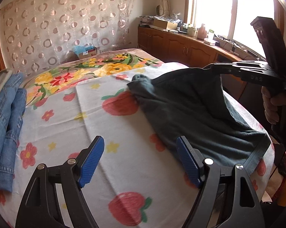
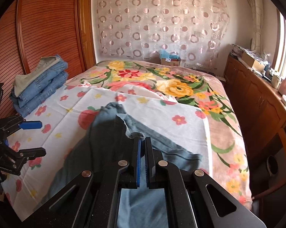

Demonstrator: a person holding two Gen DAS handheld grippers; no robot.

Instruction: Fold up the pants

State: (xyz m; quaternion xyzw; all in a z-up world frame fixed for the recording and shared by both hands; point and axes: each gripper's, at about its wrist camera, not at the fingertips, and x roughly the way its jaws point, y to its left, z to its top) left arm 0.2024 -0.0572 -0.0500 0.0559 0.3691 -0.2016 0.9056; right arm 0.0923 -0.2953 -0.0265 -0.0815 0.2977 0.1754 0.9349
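Note:
Dark teal pants (image 1: 196, 114) lie on the strawberry-print sheet (image 1: 70, 125) on the bed. My right gripper (image 2: 142, 142) is shut on an edge of the pants (image 2: 108, 144) and lifts it off the bed; it also shows in the left wrist view (image 1: 215, 67), at the right, holding the raised fabric. My left gripper (image 1: 141, 159) is open and empty, hovering over the sheet just left of the pants. It also shows at the left edge of the right wrist view (image 2: 35, 138), open.
A stack of folded blue jeans (image 2: 40, 87) sits at the bed's left side by a wooden wardrobe (image 2: 36, 32). A floral blanket (image 2: 180, 87) covers the far bed. Wooden cabinets (image 2: 256, 102) with clutter run along the right under the window.

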